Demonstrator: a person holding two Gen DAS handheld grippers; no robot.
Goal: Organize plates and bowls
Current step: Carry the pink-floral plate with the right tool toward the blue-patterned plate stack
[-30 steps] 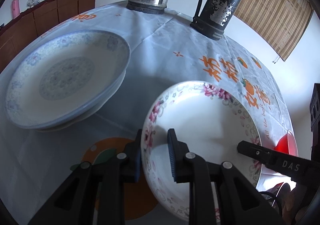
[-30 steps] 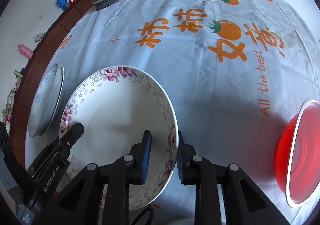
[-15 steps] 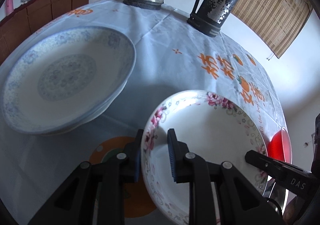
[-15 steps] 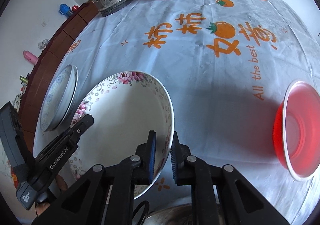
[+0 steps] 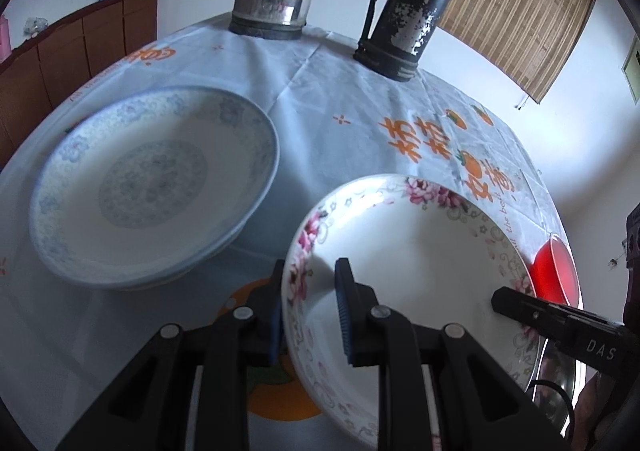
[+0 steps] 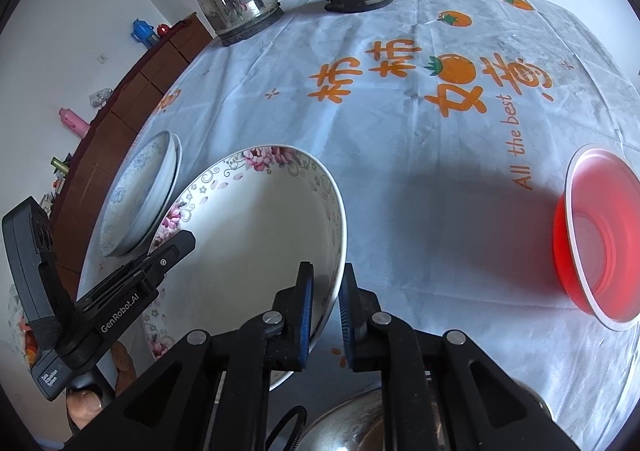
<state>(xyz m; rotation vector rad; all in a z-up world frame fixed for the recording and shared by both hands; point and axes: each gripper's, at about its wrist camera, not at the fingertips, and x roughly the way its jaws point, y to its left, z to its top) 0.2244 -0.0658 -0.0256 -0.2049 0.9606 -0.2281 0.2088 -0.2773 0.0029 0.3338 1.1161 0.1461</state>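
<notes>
Black hand-held gripper — blue pads

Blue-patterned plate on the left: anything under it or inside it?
The blue-patterned plate holds nothing. A second plate's rim shows directly beneath it, so it is stacked. That lower plate's pattern is covered, as is the tablecloth under the stack.

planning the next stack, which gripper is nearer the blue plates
Left. The left gripper clamps the flowered bowl's rim on the side facing the blue plates; the right gripper grips the bowl's opposite rim, beside the red bowl.
</notes>
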